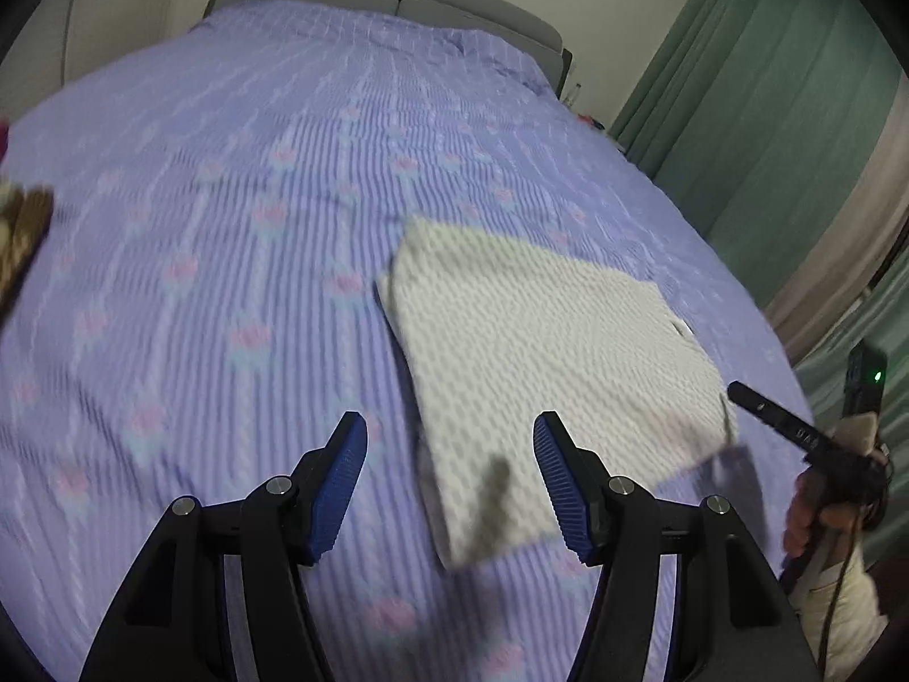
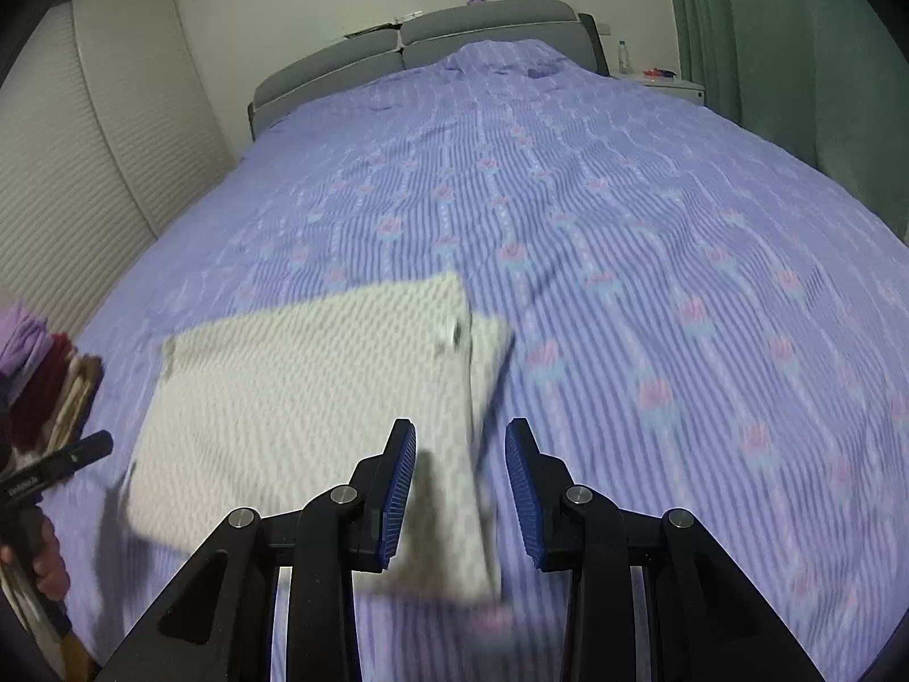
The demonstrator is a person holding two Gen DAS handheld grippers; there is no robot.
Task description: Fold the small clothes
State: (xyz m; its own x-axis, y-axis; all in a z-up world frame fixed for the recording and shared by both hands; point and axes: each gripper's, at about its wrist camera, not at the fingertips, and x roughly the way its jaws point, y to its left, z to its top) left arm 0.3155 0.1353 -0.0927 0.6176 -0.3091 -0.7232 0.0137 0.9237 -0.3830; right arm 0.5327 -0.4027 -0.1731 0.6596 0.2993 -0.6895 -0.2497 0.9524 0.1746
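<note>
A folded white knit garment lies flat on the purple striped bedspread. My left gripper is open and empty, just above the garment's near left corner. In the right wrist view the garment lies to the left of centre, with a button near its right edge. My right gripper is open and empty, over the garment's near right edge. The right gripper also shows at the right edge of the left wrist view, beside the garment. Both views are blurred.
A stack of folded clothes in purple, red and brown sits at the bed's left edge, also showing in the left wrist view. A grey headboard, a nightstand, green curtains and a white wardrobe surround the bed.
</note>
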